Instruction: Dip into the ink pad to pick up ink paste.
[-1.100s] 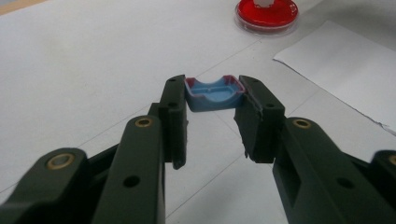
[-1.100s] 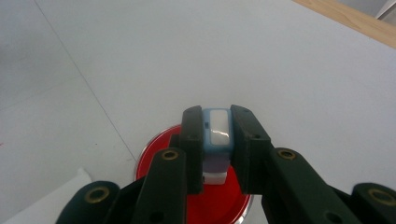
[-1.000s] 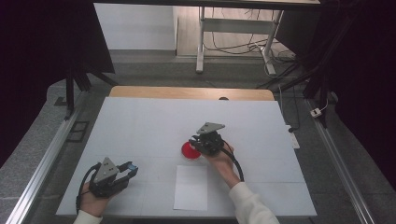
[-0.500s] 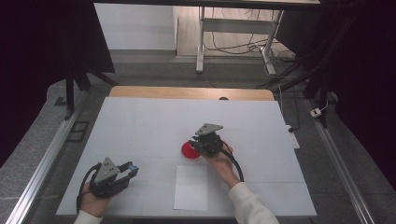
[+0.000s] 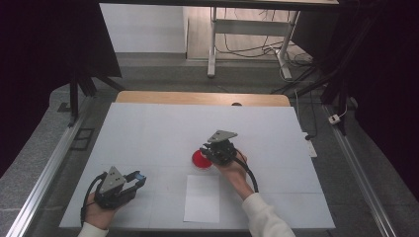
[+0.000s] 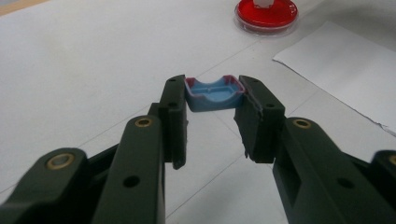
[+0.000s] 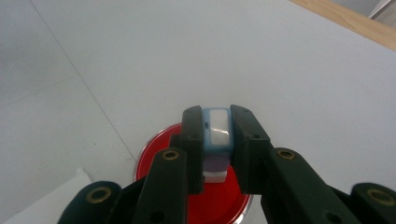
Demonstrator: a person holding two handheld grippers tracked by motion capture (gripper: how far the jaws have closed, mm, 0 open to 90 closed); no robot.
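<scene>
Grippers work over a white table. Right gripper clamps a small blue-and-white block above a red dish mid-table. Left gripper, near left, pinches a blue cap. Loosening the clamp could drop the block into the dish.

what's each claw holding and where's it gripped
The left claw pinches a small blue cap by its two sides. The right claw clamps a blue-and-white stamp by its sides, over the red pad.
</scene>
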